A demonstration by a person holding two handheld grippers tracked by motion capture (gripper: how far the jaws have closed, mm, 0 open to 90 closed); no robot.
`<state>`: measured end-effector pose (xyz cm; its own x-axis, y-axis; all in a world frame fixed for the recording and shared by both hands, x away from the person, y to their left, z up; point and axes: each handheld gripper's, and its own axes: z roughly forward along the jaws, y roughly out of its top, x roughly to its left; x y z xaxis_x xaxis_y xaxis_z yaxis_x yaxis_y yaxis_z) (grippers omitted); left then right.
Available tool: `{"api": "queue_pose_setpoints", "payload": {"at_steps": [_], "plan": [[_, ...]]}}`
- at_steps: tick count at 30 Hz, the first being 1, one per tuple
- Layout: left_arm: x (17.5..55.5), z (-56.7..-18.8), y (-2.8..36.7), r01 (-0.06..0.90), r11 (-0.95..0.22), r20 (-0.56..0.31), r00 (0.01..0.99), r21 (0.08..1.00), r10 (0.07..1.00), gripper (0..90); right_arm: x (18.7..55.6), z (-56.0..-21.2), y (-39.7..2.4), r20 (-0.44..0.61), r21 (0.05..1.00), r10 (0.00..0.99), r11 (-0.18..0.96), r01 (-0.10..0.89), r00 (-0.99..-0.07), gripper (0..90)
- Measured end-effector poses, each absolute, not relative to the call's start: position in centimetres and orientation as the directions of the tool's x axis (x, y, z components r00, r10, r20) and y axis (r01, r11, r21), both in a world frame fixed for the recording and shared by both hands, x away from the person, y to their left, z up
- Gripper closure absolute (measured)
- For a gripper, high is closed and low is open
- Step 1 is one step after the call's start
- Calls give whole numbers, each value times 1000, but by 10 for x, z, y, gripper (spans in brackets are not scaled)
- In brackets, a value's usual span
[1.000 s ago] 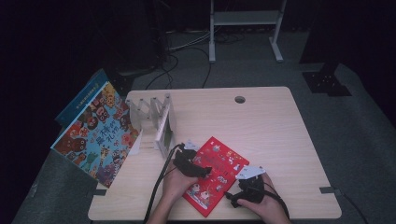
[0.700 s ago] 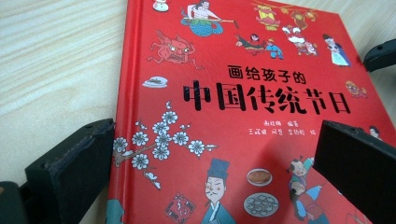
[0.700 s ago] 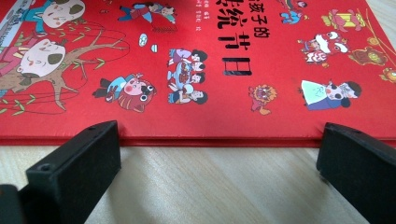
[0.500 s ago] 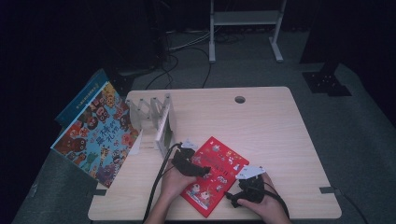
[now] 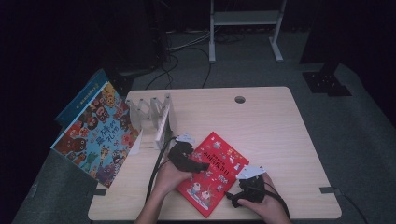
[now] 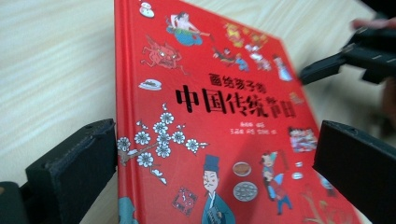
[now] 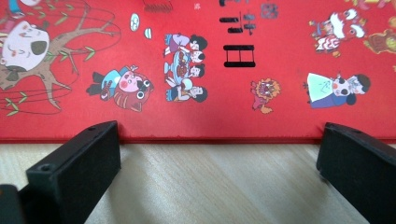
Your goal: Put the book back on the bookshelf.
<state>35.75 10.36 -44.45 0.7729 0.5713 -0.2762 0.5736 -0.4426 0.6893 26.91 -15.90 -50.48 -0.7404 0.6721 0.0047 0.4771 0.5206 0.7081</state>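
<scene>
Pale wood table, dark room. Red book flat; left gripper wide astride its corner, right gripper wide at edge. Close views reveal cover drawings. Nothing moved since earlier.

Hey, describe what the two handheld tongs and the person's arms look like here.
Both tongs are black. The left tongs and right tongs each carry a pale grey three-cornered plate on top. Up close, their jaws are thick, blocky black pads with a matte, slightly rough surface. A black cable trails from each back toward the person. The forearms show no sleeves, and no gloves are visible.
</scene>
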Motion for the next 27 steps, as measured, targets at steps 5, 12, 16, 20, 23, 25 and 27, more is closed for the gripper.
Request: {"api": "queue_pose_setpoints", "payload": {"at_steps": [5,12,16,20,23,25,27], "plan": [[355,-428,105,543,-479,-268,806,690,528,0,270,-505,-160,5,712,666,521,471,-746,0],[349,-404,107,492,-476,-273,846,729,458,49,270,-505,-161,15,711,666,517,477,-745,0],[346,-394,109,469,-466,-275,863,750,424,111,270,-505,-161,11,711,664,521,473,-748,0],[344,-387,109,452,-464,-271,873,762,405,191,270,-505,-162,13,710,663,521,474,-748,0],[343,-381,111,441,-445,-277,879,779,387,248,270,-505,-163,13,712,661,521,472,-750,0],[342,-378,112,434,-438,-267,881,788,391,345,270,-505,-163,11,712,660,522,469,-751,0],[342,-378,113,429,-442,-260,882,787,394,394,270,-505,-163,13,712,661,521,472,-750,0]]}}
